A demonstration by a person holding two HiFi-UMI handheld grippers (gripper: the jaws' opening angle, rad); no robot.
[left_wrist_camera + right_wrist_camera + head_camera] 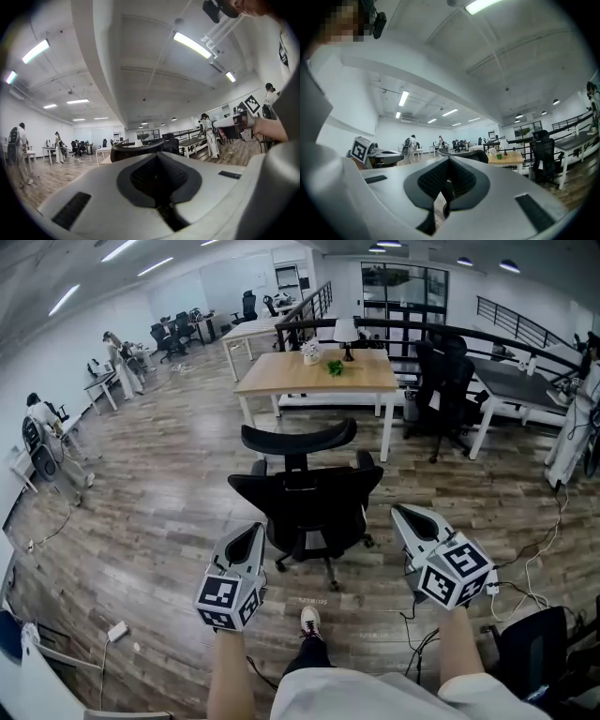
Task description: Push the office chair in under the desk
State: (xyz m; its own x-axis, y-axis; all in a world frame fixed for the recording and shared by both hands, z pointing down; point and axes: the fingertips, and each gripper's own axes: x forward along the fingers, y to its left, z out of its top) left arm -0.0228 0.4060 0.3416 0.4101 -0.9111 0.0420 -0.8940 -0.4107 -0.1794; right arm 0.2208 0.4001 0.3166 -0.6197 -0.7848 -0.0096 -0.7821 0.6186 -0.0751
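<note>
A black office chair (302,498) with a curved headrest (298,437) stands on the wood floor, its back toward me. It is a short way out from the wooden desk (319,374) beyond it. My left gripper (254,530) is shut and empty, just left of the chair's back and not touching it. My right gripper (402,513) is also shut and empty, to the right of the chair with a gap between. The headrest (136,151) shows over the left gripper (159,157) in its own view. In the right gripper view, the headrest (465,154) and the desk (512,160) lie past the right gripper (449,161).
A lamp (347,332) and a small plant (335,367) stand on the desk. Another black chair (442,390) sits at a grey desk (514,382) to the right. Cables (530,554) trail on the floor at right, and a power strip (117,631) lies at left. People stand far left (42,423).
</note>
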